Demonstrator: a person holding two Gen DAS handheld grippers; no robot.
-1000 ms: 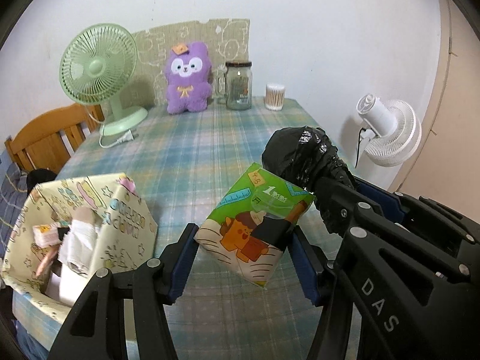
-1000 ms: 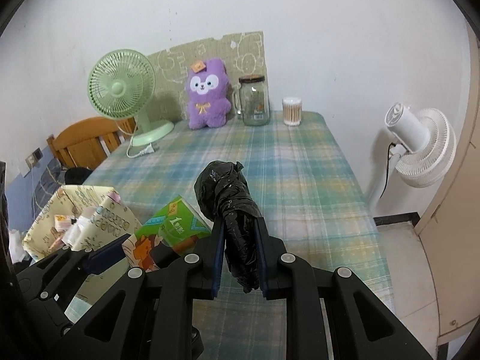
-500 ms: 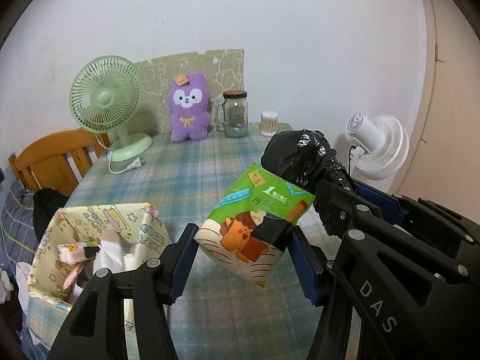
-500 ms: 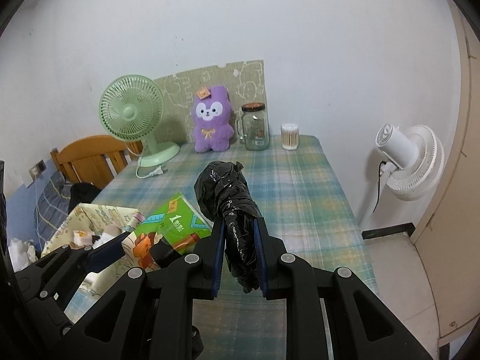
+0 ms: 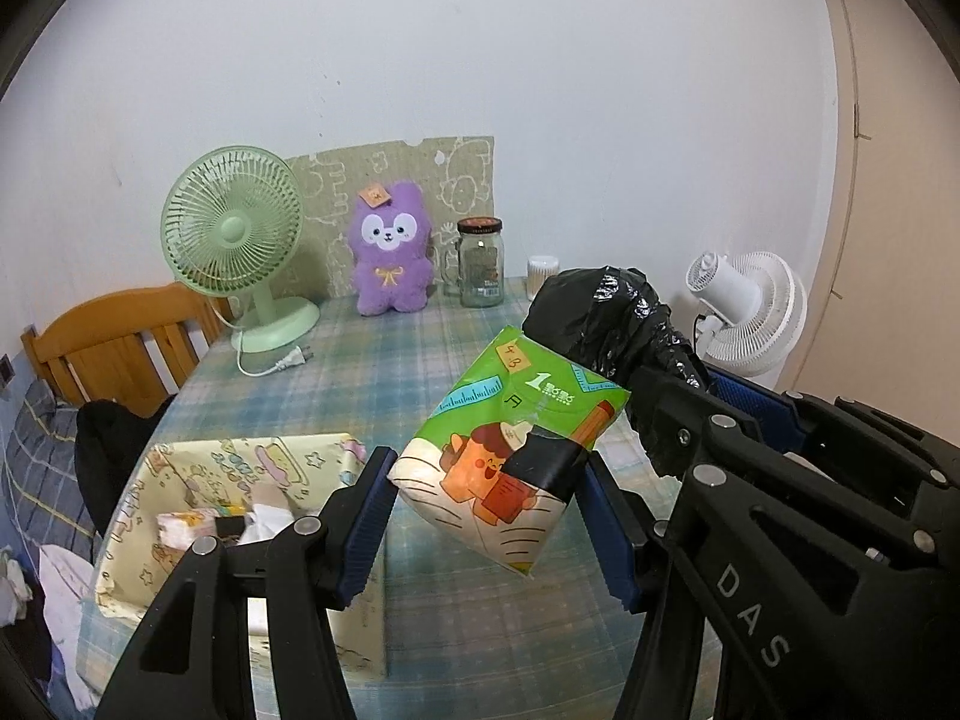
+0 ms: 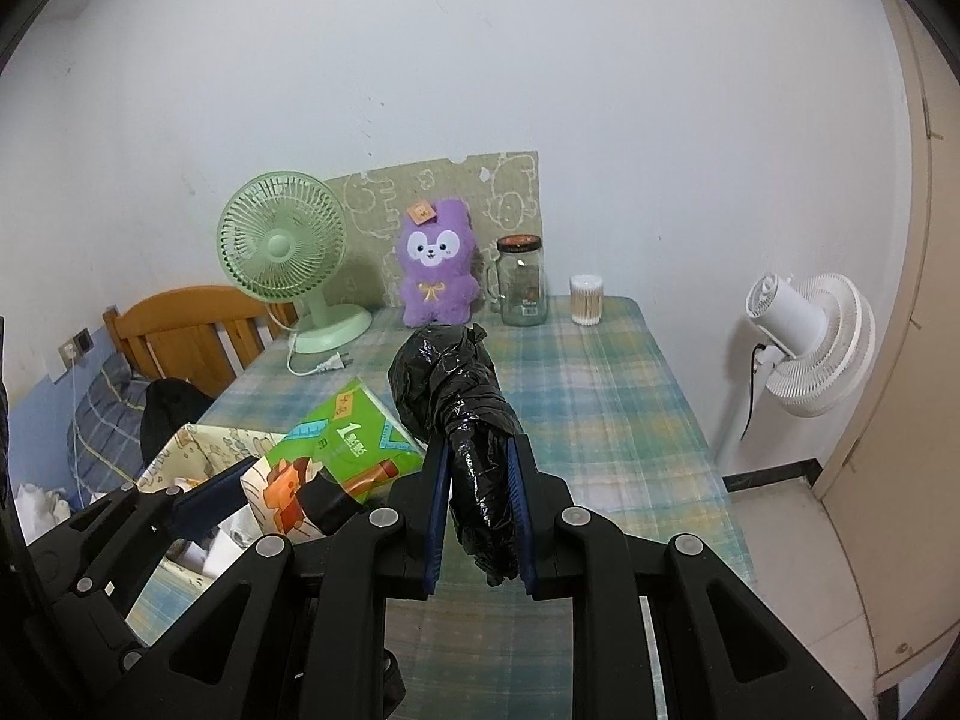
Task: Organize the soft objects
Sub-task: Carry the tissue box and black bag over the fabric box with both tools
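Observation:
My left gripper (image 5: 489, 474) is shut on a green tissue pack (image 5: 510, 456) with a cartoon print and holds it in the air above the table. The pack also shows in the right wrist view (image 6: 336, 456). My right gripper (image 6: 477, 462) is shut on a crumpled black plastic bag (image 6: 456, 384), held up just right of the pack; the bag also shows in the left wrist view (image 5: 606, 324). A yellow patterned storage box (image 5: 180, 480) with soft items inside stands at the table's near left, below and left of the pack. A purple plush toy (image 5: 390, 258) sits at the back.
A green desk fan (image 5: 234, 240) with a loose plug stands at the back left. A glass jar (image 5: 480, 270) and a cotton swab tub (image 6: 587, 300) stand at the back. A wooden chair (image 5: 120, 348) is left of the table, a white fan (image 6: 804, 342) right.
Both grippers have risen and drawn back from the table with their objects still held. The storage box now sits lower and closer under the left gripper.

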